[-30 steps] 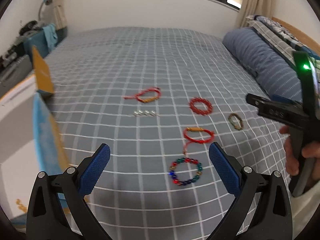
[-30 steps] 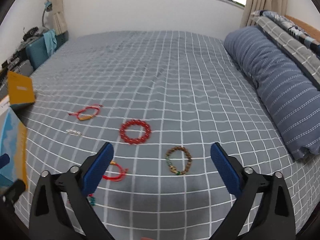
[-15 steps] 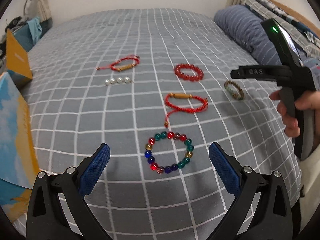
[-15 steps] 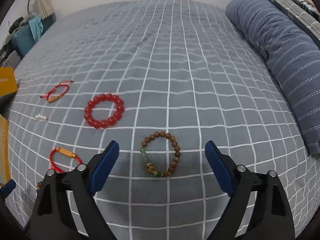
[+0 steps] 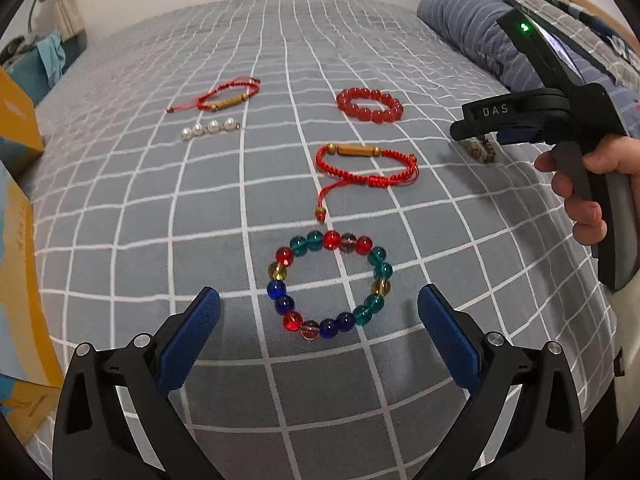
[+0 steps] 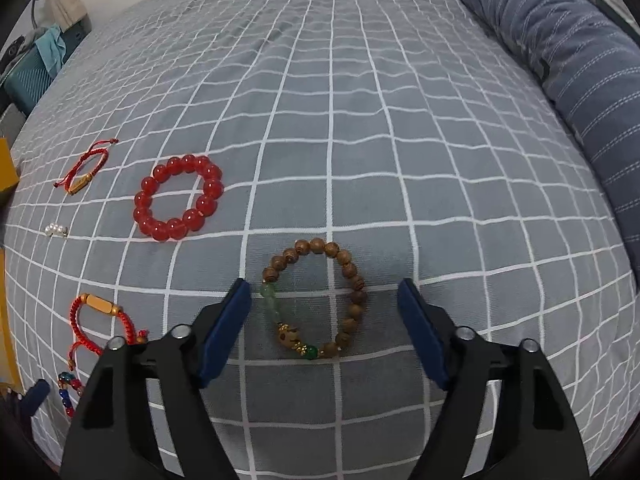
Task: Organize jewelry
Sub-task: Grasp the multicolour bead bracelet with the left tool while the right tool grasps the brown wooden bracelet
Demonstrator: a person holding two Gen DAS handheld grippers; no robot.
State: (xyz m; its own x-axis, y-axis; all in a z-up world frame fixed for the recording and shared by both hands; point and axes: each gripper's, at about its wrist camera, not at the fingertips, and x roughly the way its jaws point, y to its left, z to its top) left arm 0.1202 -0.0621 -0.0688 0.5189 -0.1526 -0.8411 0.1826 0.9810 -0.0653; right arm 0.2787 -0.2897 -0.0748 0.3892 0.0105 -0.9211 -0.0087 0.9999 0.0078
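Fingers (image 6: 224, 328) of both tools spread, flanking wooden bracelet (image 6: 352, 280) and multicolored bracelet (image 5: 378, 262).

1. In the left wrist view, the wooden bracelet (image 5: 478, 151) sits mostly behind the right gripper (image 5: 460, 130); only a few beads show.
2. That gripper's fingers are hidden by its own body there, so their spread cannot be told from this view.
3. In the right wrist view, the multicolour bracelet (image 6: 68, 390) is largely behind the gripper's frame at lower left.
4. The pearls (image 6: 56, 230) there are too small to count.
5. The orange box (image 5: 18, 120) is cut off by the left edge.
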